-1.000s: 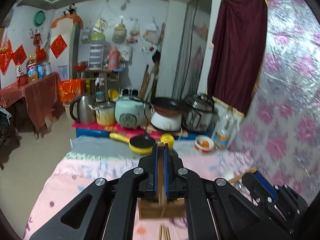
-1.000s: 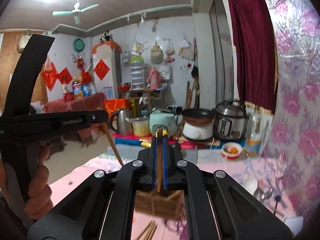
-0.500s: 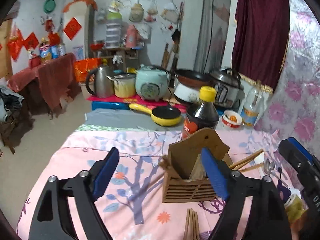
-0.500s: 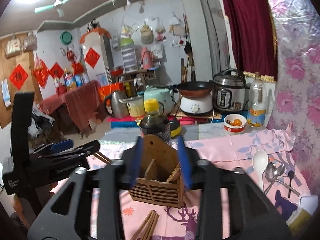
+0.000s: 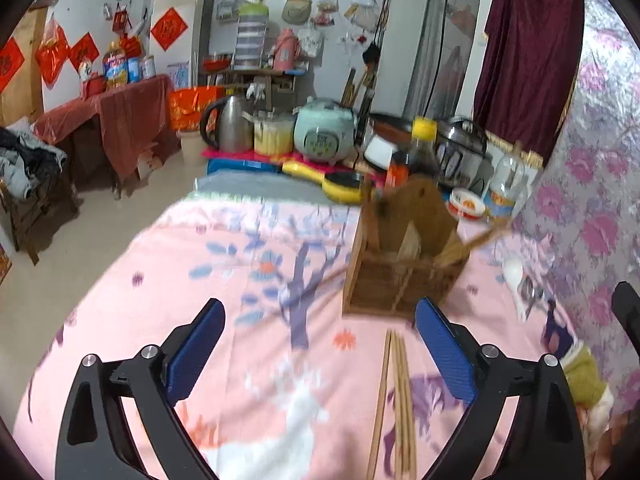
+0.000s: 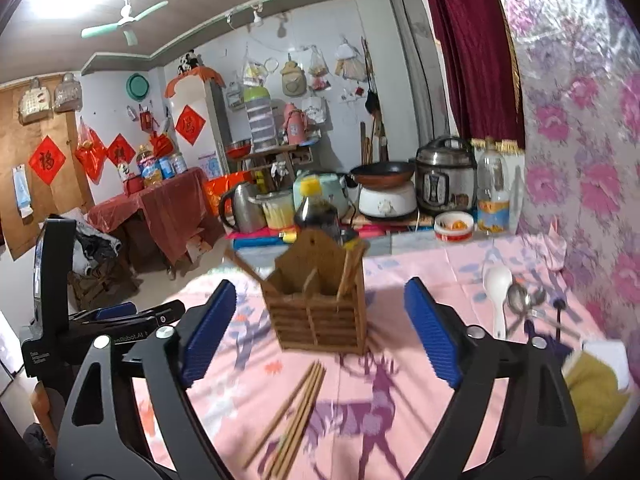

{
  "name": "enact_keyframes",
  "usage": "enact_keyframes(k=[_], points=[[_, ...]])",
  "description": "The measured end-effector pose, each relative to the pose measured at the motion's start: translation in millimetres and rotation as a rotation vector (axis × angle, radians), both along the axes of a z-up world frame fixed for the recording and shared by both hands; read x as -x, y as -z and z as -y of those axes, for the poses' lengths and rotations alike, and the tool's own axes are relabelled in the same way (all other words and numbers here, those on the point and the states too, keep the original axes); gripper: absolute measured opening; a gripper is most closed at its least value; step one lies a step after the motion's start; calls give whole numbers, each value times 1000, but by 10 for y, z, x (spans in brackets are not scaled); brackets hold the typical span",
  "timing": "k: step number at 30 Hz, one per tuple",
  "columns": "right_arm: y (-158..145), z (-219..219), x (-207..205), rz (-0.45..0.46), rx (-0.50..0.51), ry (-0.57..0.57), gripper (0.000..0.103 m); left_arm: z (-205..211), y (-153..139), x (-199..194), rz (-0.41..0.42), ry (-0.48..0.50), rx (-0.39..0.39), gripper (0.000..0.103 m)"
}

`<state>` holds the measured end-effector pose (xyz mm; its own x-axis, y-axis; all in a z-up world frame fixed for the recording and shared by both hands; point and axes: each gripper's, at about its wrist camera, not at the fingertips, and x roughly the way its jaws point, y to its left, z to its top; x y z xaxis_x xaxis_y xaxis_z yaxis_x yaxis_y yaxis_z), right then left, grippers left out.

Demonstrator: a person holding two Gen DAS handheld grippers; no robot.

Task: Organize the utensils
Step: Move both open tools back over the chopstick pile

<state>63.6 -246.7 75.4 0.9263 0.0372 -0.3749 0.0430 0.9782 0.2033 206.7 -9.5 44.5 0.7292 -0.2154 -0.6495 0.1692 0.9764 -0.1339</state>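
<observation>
Here, both tools — left tool [image 5: 316, 344], right tool [image 6: 320, 328] — wide apart, empty.

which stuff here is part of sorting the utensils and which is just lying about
Job: wooden holder, loose chopsticks in front of it, white spoon, metal spoons.

Lying about: soy sauce bottle, yellow cloth, kettle, rice cooker, frying pan.
</observation>
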Motion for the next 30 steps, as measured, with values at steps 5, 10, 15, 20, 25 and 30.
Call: enact_keyframes(k=[5, 10, 15, 20, 25, 30], points=[[385, 45, 170, -87, -27, 10, 86, -45, 491, 216, -91, 2, -35, 95], [748, 191, 216, -174, -71, 34, 86, -77, 892, 291, -187, 10, -59, 95], [1142, 349, 163, -260, -112, 61, 86, 20, 1039, 330, -231, 60, -93, 95], [1320, 497, 95, -333, -213, 64, 86, 197, 1158, 359, -260, 120, -144, 95], [1332, 506, 113, -333, -209, 82, 88, 319, 1225, 375, -269, 151, -188, 95], [1339, 538, 115, -343, -228, 87, 89, 362, 1297, 367, -296, 168, -197, 95]])
